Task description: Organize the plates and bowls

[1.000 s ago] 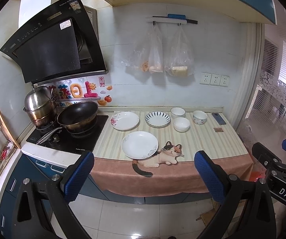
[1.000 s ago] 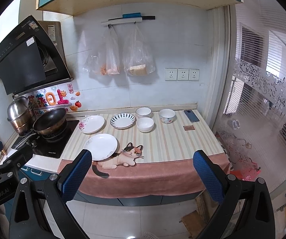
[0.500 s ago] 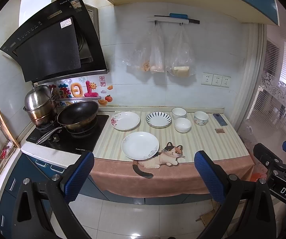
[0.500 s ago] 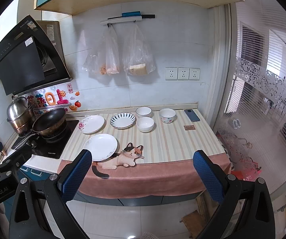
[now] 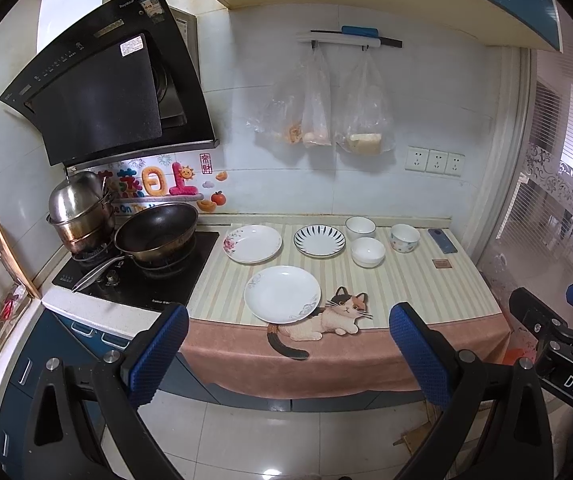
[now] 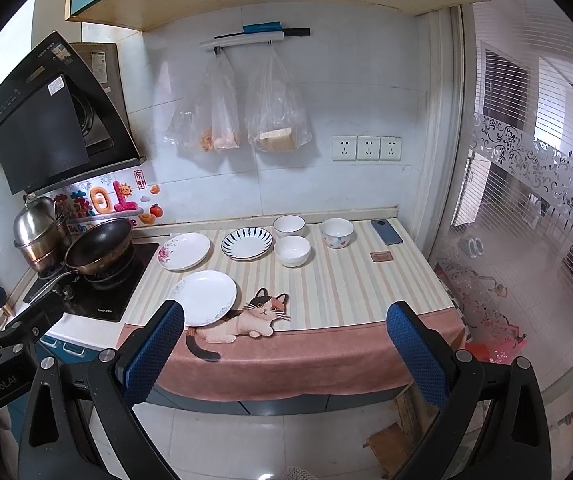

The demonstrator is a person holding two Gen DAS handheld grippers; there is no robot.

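On the striped counter lie three plates: a plain white plate [image 5: 282, 299] at the front, a flowered plate [image 5: 252, 243] behind it, and a blue-striped plate [image 5: 319, 240]. Three bowls stand to the right: two white bowls [image 5: 360, 227] [image 5: 368, 251] and a patterned bowl [image 5: 405, 237]. The same plates [image 6: 203, 298] and bowls [image 6: 292, 250] show in the right wrist view. My left gripper [image 5: 288, 344] and right gripper [image 6: 285, 344] are both open and empty, held well back from the counter's front edge.
A stove with a black pan [image 5: 156, 233] and a steel pot [image 5: 78, 210] is at the left. A phone [image 5: 442, 240] and a small brown item [image 5: 442, 264] lie at the right. A cat-shaped mat [image 5: 326, 320] overhangs the front edge. Bags [image 5: 314, 112] hang on the wall.
Both views have shifted only slightly. The plates and bowls have not moved and both grippers stay open.
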